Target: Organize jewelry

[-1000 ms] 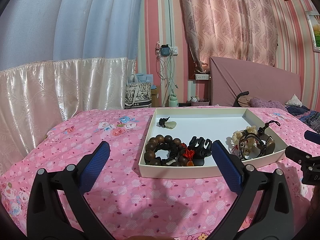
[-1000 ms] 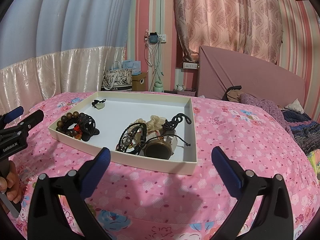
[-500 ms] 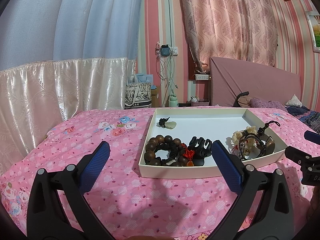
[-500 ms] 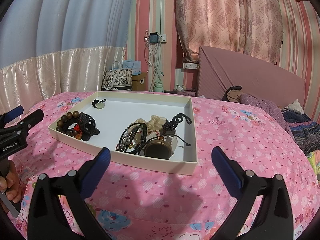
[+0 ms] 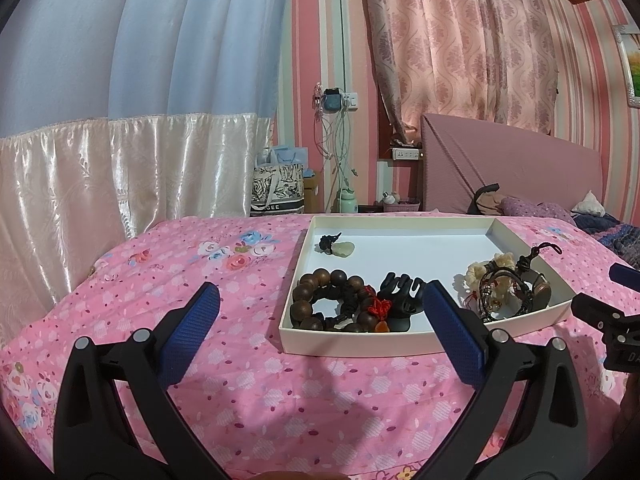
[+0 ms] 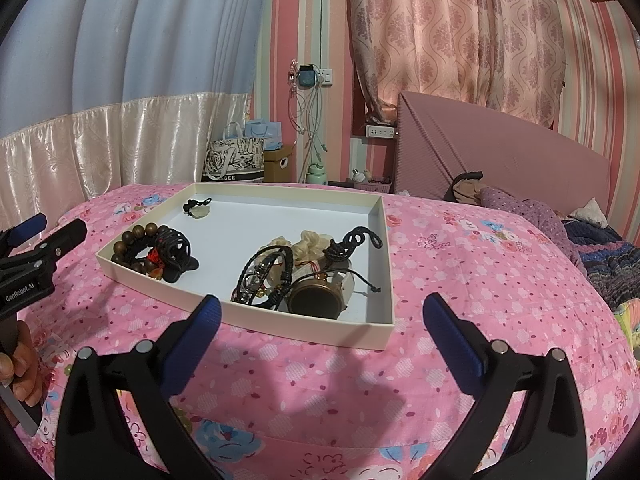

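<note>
A shallow cream tray (image 5: 344, 343) lies on the pink floral bedspread and also shows in the right wrist view (image 6: 308, 325). In it are a brown wooden bead bracelet (image 5: 316, 304), a black hair claw (image 5: 400, 292), a pale green pendant on black cord (image 5: 343, 249), and a tangle of dark cord bracelets (image 6: 264, 276) with a round bronze watch (image 6: 316, 300) and a cream scrunchie (image 6: 308, 242). My left gripper (image 5: 320, 328) is open and empty in front of the tray's near left side. My right gripper (image 6: 320, 328) is open and empty in front of its near right corner.
The pink bedspread (image 5: 200, 276) spreads around the tray. A pink headboard (image 6: 500, 168) and bedding pile (image 6: 592, 248) stand at the right. A patterned tote bag (image 5: 278, 194), a bottle and hanging cables are beyond the bed's far edge. Curtains hang behind.
</note>
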The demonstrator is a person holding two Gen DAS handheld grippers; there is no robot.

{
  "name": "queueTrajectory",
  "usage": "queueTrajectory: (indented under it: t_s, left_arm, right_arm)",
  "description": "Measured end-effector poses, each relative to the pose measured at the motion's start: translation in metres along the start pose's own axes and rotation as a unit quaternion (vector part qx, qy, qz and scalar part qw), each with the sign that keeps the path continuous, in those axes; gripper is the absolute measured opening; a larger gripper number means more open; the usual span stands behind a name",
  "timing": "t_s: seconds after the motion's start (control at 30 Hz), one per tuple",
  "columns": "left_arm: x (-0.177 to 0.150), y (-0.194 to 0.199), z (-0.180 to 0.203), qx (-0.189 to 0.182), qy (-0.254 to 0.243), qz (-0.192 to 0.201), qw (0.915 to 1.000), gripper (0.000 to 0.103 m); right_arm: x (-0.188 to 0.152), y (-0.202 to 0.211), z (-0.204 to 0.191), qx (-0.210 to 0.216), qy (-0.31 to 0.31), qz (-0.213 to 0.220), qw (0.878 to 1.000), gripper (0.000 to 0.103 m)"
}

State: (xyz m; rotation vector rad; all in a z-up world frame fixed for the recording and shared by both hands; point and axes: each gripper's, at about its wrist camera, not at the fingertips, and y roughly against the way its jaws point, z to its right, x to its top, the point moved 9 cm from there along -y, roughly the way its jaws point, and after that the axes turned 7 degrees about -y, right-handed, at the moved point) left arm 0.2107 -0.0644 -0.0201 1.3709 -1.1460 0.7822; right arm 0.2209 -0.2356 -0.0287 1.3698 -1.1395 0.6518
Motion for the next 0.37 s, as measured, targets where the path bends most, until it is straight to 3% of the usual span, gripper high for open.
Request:
queueTrajectory:
  t_s: [0.37]
  left_arm:
    - [-0.0002,0.0009,-0.0003,-0.003,0.001,-0.001,1.0,0.1]
  right_arm:
    - [0.0002,0.0001,0.0,0.0,0.0,0.0,1.0,0.101]
